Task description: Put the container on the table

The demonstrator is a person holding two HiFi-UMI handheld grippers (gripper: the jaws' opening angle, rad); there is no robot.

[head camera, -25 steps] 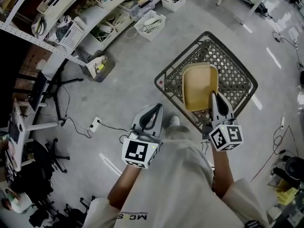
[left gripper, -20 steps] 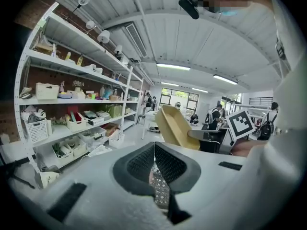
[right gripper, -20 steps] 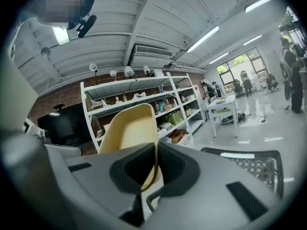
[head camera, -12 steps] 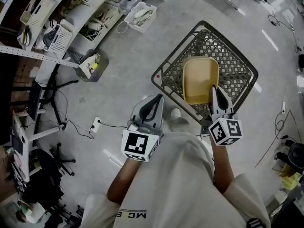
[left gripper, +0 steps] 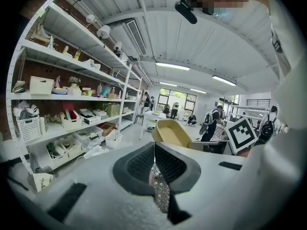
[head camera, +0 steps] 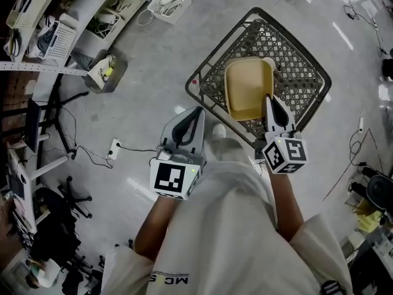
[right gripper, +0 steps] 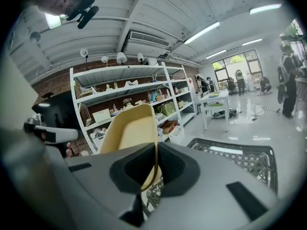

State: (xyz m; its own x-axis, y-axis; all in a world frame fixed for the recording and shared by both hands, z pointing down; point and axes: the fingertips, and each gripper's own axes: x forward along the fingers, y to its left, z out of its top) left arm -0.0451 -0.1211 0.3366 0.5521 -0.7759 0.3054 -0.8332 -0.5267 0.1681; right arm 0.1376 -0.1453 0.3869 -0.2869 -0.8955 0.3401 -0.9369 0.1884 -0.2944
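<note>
A yellow plastic container sits tilted over a black wire cart basket. My right gripper is shut on the container's near rim. In the right gripper view the yellow container rises between the shut jaws of the right gripper, with the cart basket below it. My left gripper hangs left of the cart, shut and holding nothing. In the left gripper view, the container shows beyond the left gripper.
White shelving with bins and baskets runs along the left. A white table stands far across the grey floor. A cable and power strip lie on the floor to my left. More cables lie at the right.
The cart and container now show higher and a little further left in the head view. My right gripper has kept its hold on the rim. The left gripper stays shut beside it.
</note>
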